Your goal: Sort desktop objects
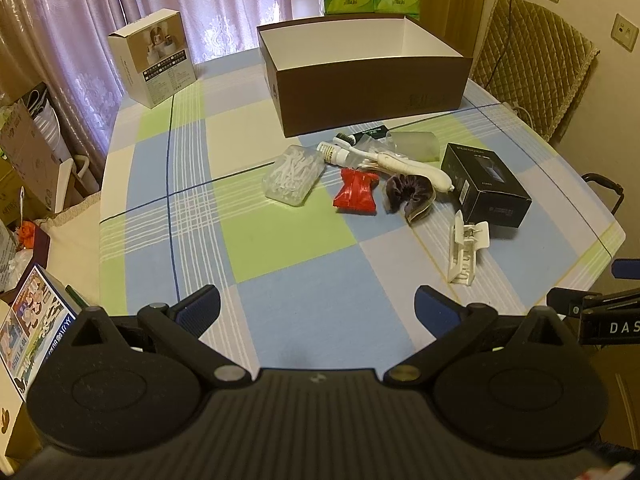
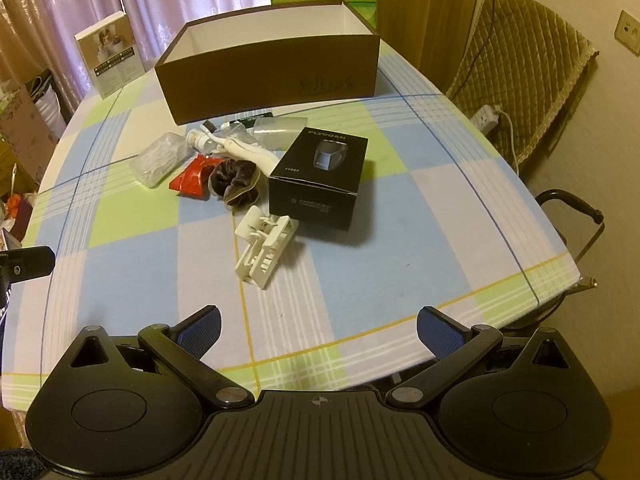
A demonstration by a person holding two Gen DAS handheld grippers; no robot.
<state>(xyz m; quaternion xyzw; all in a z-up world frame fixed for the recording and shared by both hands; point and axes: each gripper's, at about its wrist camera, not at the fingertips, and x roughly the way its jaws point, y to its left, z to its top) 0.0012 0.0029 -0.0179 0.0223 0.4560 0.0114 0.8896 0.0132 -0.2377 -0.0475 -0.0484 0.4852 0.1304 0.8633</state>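
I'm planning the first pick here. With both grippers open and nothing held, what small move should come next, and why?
Probably ease the right gripper forward toward the white plastic clip. It lies nearest that gripper, apart from the cluttered pile, and the brown box behind looks empty. The left gripper is open too, but farther from it.

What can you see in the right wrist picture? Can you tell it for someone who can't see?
The open right gripper hovers over a checked tablecloth, holding nothing. Ahead lies a clutter: a white plastic clip rack, a black shaver carton, a brown velvet scrunchie and a red foil packet. Behind them stands an empty brown cardboard box.
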